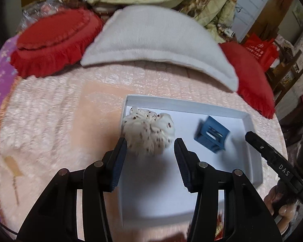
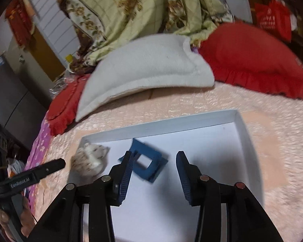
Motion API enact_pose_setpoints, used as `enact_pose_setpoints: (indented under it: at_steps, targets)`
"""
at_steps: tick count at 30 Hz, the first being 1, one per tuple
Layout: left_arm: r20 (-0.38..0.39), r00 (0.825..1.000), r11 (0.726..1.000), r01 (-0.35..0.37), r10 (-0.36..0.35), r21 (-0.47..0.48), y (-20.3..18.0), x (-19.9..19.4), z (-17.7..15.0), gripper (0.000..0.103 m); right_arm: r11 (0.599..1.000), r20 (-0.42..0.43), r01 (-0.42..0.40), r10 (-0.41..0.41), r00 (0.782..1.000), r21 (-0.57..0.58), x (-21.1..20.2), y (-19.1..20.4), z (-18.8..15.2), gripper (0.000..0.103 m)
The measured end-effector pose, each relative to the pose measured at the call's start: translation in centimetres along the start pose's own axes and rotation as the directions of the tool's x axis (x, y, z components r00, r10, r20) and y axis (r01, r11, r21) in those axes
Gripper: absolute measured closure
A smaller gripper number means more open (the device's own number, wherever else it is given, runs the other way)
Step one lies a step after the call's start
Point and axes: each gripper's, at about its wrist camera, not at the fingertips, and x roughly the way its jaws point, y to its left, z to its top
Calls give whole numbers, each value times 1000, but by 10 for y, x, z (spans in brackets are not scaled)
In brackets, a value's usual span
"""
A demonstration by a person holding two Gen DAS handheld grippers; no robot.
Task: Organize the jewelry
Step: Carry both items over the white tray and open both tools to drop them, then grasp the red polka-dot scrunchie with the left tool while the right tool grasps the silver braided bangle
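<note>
Count: one white box lid/tray (image 1: 250,141), two items inside it, two grippers. Tray is shallow, rectangular, thin white card with low walls, sitting on a fuzzy peach-pink bedspread (image 1: 50,121). Item 1: a cream fabric scrunchie (image 1: 149,133), gathered and puffy with small brown flecks, in the tray's left part, touching the left wall. Item 2: a blue hair claw clip (image 1: 211,134), hard plastic, boxy open frame with a rectangular cutout, lying tilted near the tray's middle, apart from the scrunchie. Left gripper (image 1: 150,146): jaws spread wide, holding nothing, hovering just near side of the scrunchie; ribbed blue pads on black fingers. Right gripper (image 2: 154,157): jaws also wide apart, empty; its left finger overlaps the clip's edge in the right wrist view, contact can't be confirmed. Behind the tray: one grey-white plush pillow (image 1: 155,38), two red frilled cushions (image 1: 50,40), one floral checked quilt (image 2: 143,10). Frames show motion blur.
</note>
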Motion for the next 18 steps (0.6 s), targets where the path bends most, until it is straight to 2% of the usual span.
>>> enact_pose_setpoints:
  at_steps: [5,11,14,18]
  targets:
    - [70,997,998,-42,39,40,-7,-60,-36,55,998,7,-8,9,1000,-69,-55,10,-29,61]
    - [131,986,993,-107,100,48,-2,-115,-111,52,993,-36,-10,5,999,-117,-105,6,-96,61]
    - [111,989,994,-104,100,31,6,-115,-143,49,994,-52,15,-21,998,-111,-118,-6,-136,61]
    - [35,992,993,-119,118,27,11,-92,-182,49,998,-96,16,-22,995,-58,-120,-25,-179,61]
